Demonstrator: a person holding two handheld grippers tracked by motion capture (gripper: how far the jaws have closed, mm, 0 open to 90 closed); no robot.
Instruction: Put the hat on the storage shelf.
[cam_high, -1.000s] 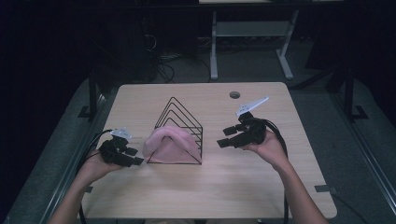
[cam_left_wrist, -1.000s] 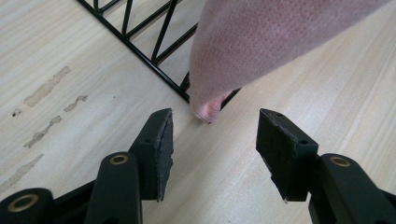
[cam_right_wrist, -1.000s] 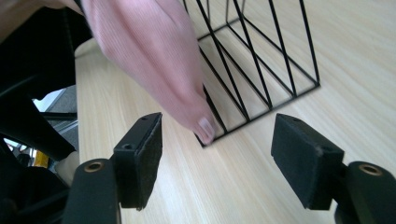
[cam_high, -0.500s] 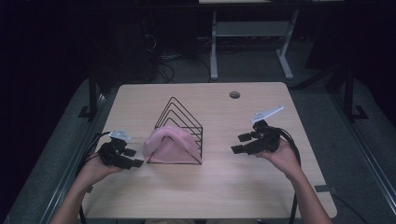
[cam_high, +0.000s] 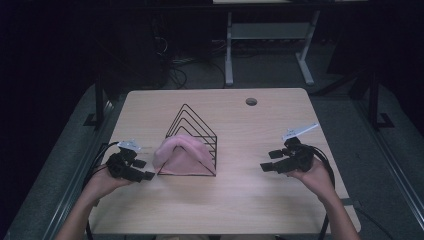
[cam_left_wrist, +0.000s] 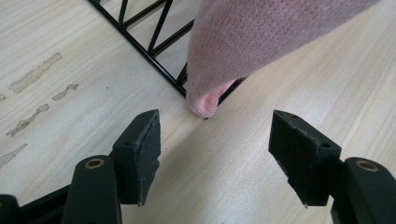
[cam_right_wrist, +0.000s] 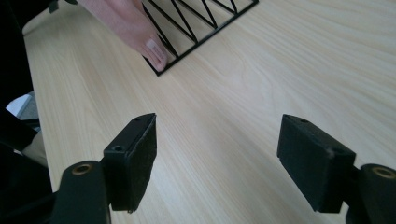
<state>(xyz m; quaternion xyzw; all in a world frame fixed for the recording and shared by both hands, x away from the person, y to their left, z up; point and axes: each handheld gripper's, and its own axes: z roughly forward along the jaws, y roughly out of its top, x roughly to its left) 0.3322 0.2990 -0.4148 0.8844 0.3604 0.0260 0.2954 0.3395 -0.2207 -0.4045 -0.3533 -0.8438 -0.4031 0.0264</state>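
Note:
A pink cloth (cam_high: 181, 152) hangs draped over the front wire of a black triangular wire rack (cam_high: 193, 131) near the middle of the wooden table (cam_high: 240, 200). My left gripper (cam_high: 145, 170) rests on the table just left of the rack, open and holding nothing. In the left gripper view a corner of the pink cloth (cam_left_wrist: 243, 51) reaches the tabletop beside the rack's base (cam_left_wrist: 140, 46), a little ahead of my left gripper (cam_left_wrist: 217, 158). My right gripper (cam_high: 267, 161) is open and holding nothing at the right, well apart from the rack. The right gripper view shows my right gripper (cam_right_wrist: 224, 161) facing the cloth (cam_right_wrist: 135, 28) and rack (cam_right_wrist: 201, 23) from a distance.
A round cable hole (cam_high: 251, 101) lies near the table's far edge. Cables trail from both grippers off the table's sides. Beyond the table stand a white desk frame (cam_high: 270, 45) and a dark floor. Pale worn marks (cam_left_wrist: 32, 79) streak the wood by the left gripper.
My right gripper has pulled away from the rack, moving right and toward the near edge. The left gripper stays beside the rack, and the cloth has not moved.

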